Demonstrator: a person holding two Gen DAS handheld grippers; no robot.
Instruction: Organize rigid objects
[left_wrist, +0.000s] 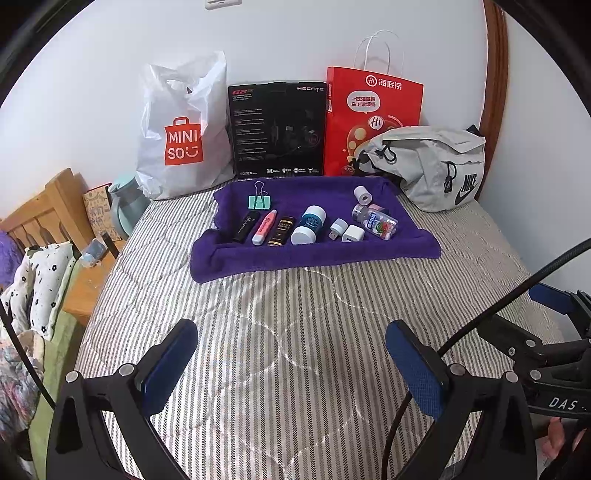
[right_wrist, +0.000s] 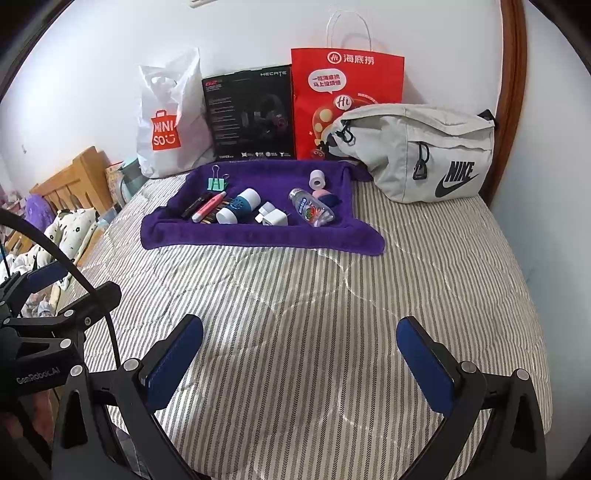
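Two open blue-padded claws, left claw (left_wrist: 291, 363), right claw (right_wrist: 300, 360), fuzzy purple towel (left_wrist: 258, 258), striped quilt (left_wrist: 295, 332)

A bed (left_wrist: 295, 332) covered in a grey-and-white striped quilt is filling the room's near part, sitting against a plain white wall (left_wrist: 92, 74). A curved brown wooden frame (right_wrist: 515, 92) is rising along the right edge. On the left, a light wooden headboard (left_wrist: 48, 206) is standing beside a floral-print pillow (left_wrist: 44, 280). Even daylight is falling across the quilt.
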